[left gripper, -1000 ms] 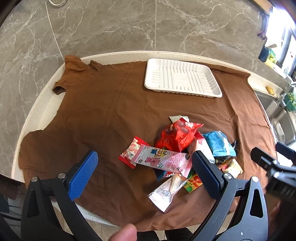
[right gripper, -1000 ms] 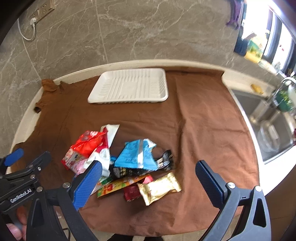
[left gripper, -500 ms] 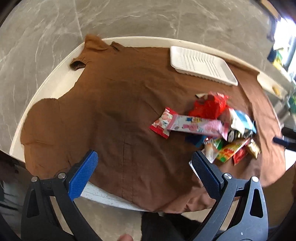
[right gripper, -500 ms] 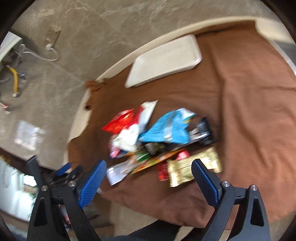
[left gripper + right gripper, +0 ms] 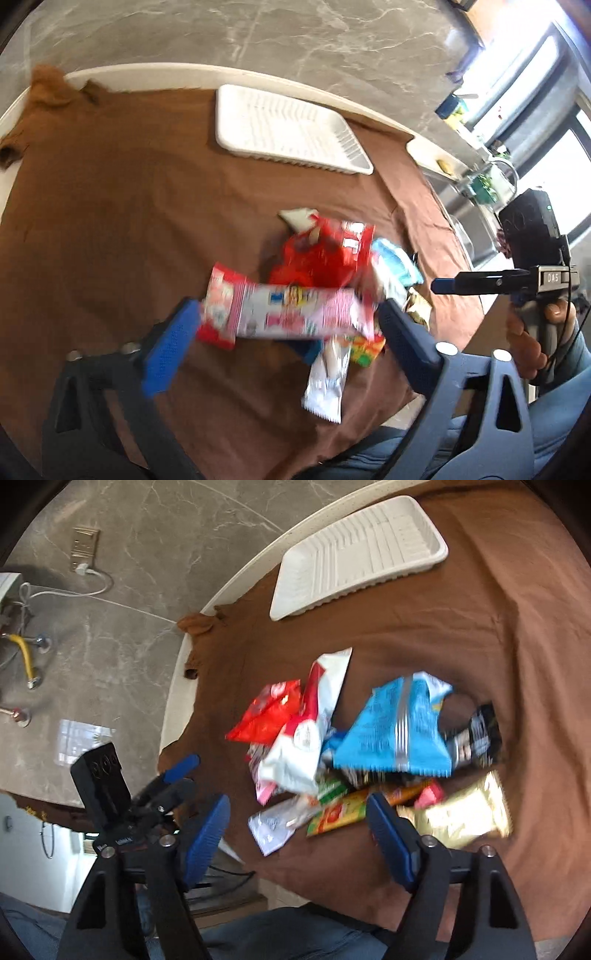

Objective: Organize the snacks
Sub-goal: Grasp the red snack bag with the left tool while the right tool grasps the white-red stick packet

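Brown cloth [image 5: 110,229] spread over a pale counter against a grey marble wall, both views blurred. White ribbed tray [image 5: 288,129] empty at the far side of the cloth, well apart from the snacks. Snack pile [image 5: 325,280] heaped near the front edge of the cloth. Left gripper [image 5: 284,325] tilted down over the pile, jaws wide but closing, blue pads either side of a long pink-and-white packet [image 5: 295,310] lying crosswise between them; left pad just beside the packet's red end, right pad just beside its other end, contact impossible to tell through the blur, packet seemingly flat on the pile. Behind it a crumpled red bag [image 5: 325,254], a light blue bag [image 5: 395,266] to the right, a white sachet [image 5: 328,380] pointing toward the camera. Right gripper [image 5: 295,823] also tilted down, jaws wide and closing, nothing gripped; white sachet and a green-and-yellow packet [image 5: 340,812] lying between its pads, a gold wrapper [image 5: 461,812] just beyond the right pad, a blue bag [image 5: 399,727] and a black packet [image 5: 476,734] farther back. Right gripper visible side-on at the right edge of the left view, held in a hand [image 5: 532,343] with a blue sleeve.
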Action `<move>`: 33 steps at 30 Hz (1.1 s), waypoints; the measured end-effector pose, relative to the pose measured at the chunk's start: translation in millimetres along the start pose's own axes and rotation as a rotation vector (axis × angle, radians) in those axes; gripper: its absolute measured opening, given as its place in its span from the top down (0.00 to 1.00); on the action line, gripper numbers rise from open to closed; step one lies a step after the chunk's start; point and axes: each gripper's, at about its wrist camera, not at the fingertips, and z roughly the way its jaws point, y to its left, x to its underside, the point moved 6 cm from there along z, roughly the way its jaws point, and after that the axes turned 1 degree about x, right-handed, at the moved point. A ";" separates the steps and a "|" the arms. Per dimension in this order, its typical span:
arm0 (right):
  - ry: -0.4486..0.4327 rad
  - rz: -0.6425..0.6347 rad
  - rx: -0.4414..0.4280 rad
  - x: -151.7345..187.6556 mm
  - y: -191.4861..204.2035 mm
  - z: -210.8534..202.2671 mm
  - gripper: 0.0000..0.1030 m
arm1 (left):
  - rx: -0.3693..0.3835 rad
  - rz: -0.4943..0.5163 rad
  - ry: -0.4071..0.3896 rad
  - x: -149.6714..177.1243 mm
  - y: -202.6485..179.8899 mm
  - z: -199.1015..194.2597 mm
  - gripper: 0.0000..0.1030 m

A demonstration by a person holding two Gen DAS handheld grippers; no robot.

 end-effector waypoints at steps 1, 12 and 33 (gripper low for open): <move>-0.023 -0.026 0.030 -6.9 6.8 -1.0 0.24 | -0.007 0.027 0.003 -7.3 -4.2 3.7 0.28; -0.046 -0.049 0.138 -32.1 -6.2 5.8 0.29 | -0.095 0.596 0.069 -31.9 -78.4 45.3 0.26; 0.062 -0.103 0.115 -31.5 -14.1 24.5 0.51 | -0.075 0.664 0.228 -19.8 -74.3 99.5 0.75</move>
